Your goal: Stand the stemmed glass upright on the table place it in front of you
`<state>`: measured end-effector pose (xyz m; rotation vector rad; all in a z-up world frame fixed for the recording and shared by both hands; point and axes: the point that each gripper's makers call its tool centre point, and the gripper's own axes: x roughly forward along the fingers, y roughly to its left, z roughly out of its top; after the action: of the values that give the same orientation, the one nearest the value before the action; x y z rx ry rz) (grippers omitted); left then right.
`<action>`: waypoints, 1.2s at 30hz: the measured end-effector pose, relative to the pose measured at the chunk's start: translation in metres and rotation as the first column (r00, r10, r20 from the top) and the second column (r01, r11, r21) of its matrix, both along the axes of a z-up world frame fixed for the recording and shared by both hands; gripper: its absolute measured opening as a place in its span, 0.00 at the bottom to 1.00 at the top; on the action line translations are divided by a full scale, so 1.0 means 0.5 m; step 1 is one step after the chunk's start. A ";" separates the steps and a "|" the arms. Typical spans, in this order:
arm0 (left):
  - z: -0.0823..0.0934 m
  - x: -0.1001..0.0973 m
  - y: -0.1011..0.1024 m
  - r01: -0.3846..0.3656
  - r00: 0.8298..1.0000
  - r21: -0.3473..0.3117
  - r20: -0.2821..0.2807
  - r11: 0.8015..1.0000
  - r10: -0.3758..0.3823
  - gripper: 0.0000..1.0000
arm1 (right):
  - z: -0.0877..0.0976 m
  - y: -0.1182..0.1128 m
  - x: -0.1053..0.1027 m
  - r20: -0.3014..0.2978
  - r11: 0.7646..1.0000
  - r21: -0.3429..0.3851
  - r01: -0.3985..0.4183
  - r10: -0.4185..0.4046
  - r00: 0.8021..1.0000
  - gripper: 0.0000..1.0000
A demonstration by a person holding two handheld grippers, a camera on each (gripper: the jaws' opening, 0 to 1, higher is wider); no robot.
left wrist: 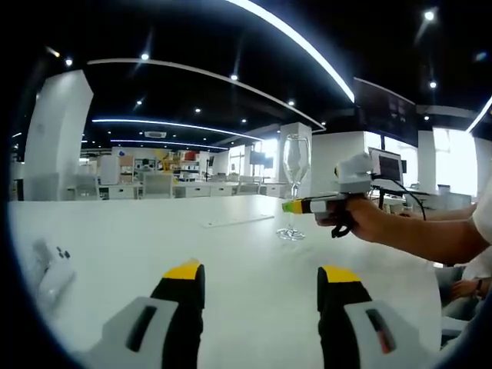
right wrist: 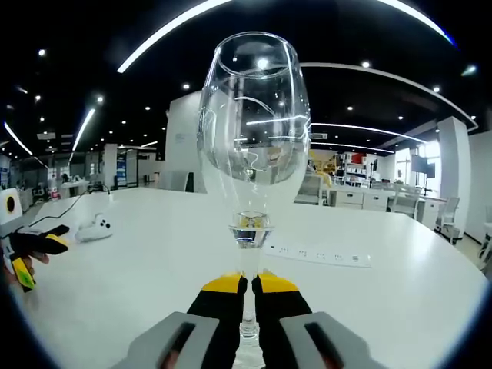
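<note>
Glass upright mid-table; right hand-held gripper pinching stem.

The glass is clear and colourless, with white streaks of reflected light across its bowl. The right hand-held gripper has black jaws capped in yellow on a light grey body. The left hand-held gripper wears the same black, yellow and grey. The counter is plain white, without pattern. On it lie a white controller and a white strip with a row of small dark marks.
</note>
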<state>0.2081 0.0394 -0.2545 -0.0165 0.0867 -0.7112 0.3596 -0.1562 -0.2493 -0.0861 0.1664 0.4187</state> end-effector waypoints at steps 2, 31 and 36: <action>-0.002 0.002 0.000 0.000 1.000 0.002 -0.002 1.000 0.000 0.59 | 0.000 0.002 0.007 0.001 1.000 -0.002 0.000 0.000 1.000 0.09; -0.003 0.013 0.013 -0.029 1.000 0.004 -0.003 1.000 0.029 0.59 | -0.009 0.041 0.065 -0.002 1.000 0.007 -0.023 0.023 1.000 0.09; -0.006 0.014 0.011 -0.029 1.000 0.011 -0.006 1.000 0.029 0.59 | -0.005 0.047 0.078 -0.003 0.999 0.017 -0.027 0.027 1.000 0.09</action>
<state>0.2149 0.0449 -0.2575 -0.0091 0.0957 -0.6817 0.3983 -0.1325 -0.2518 -0.0709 0.1652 0.4474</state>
